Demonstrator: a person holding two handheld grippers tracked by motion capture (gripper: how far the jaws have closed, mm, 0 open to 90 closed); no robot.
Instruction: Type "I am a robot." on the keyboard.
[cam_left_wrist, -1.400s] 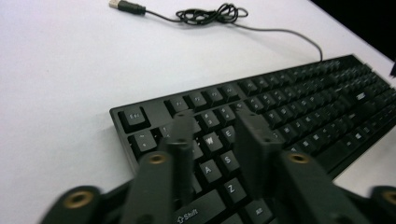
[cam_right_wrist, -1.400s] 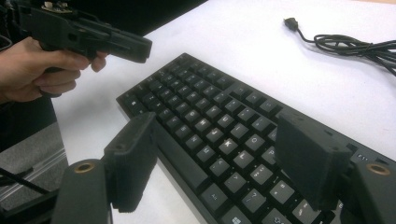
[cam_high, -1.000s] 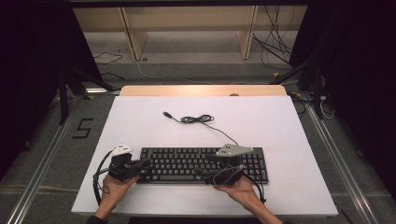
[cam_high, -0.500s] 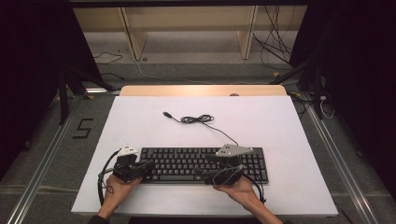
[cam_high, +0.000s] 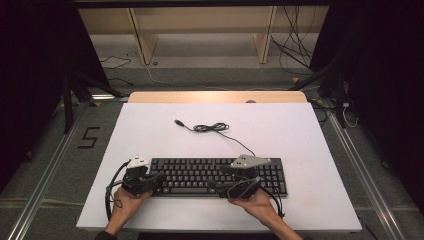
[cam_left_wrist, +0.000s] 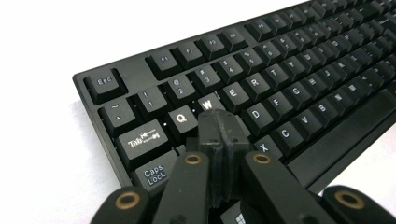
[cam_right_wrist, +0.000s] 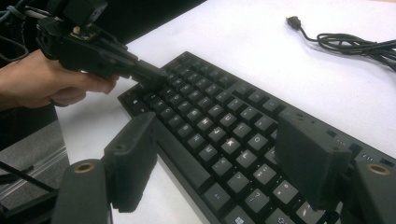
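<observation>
Keyboard (cam_high: 217, 176), stiff and light (we judge), presses easily: our left gripper (cam_left_wrist: 218, 128) closed on nothing taps its left keys, right gripper (cam_right_wrist: 219, 163) open.

A white table top (cam_high: 150, 130) with a strip of pale wood (cam_high: 215, 97) along its far edge stands on a grey floor (cam_high: 60, 150). Metal rails (cam_high: 35, 200) run along both sides (a black "5" (cam_high: 88, 137) is marked on the floor at the left). Beyond, light wooden shelf uprights (cam_high: 142, 35) stand among loose cables (cam_high: 295, 55), with dark curtains (cam_high: 30, 75) on either side.
</observation>
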